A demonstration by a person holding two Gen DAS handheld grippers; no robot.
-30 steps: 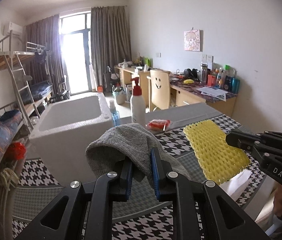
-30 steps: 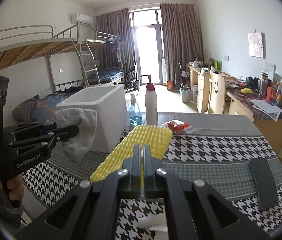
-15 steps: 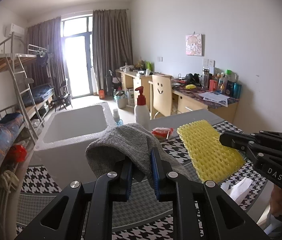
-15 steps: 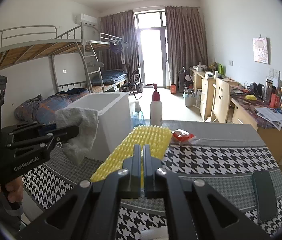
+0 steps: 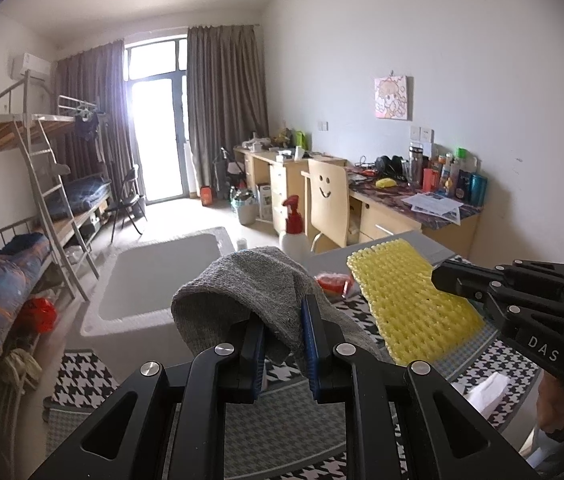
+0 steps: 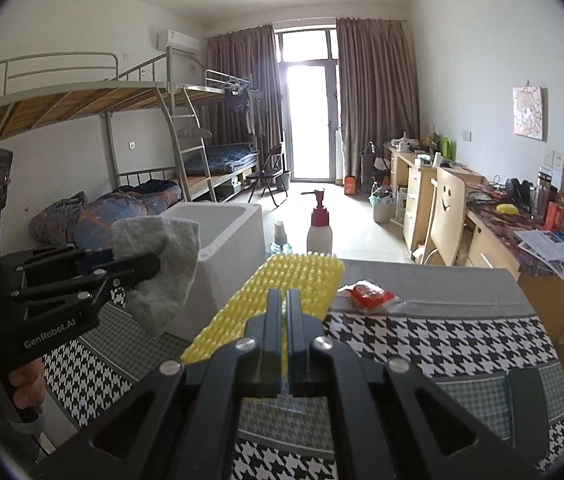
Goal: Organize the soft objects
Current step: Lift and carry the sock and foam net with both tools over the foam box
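Note:
My left gripper (image 5: 284,318) is shut on a grey knitted cloth (image 5: 254,284), which bulges up over the fingers and hangs above the houndstooth table (image 5: 86,368). In the right wrist view the same cloth (image 6: 162,256) droops from the left gripper (image 6: 150,266) in front of the white foam box (image 6: 230,248). My right gripper (image 6: 284,300) is shut on a yellow foam net sleeve (image 6: 294,284), lifted off the table. That sleeve (image 5: 406,300) also shows in the left wrist view, sticking out from the right gripper (image 5: 442,278).
A red-capped pump bottle (image 6: 319,228) and a small blue spray bottle (image 6: 280,240) stand behind the foam box (image 5: 162,276). A red packet (image 6: 368,294) and a dark phone (image 6: 526,400) lie on the table (image 6: 442,340). White tissue (image 5: 486,390) lies near the front edge.
Both grippers have risen with their loads; the table and foam box sit lower in both views. The foam box's open top shows more fully now.

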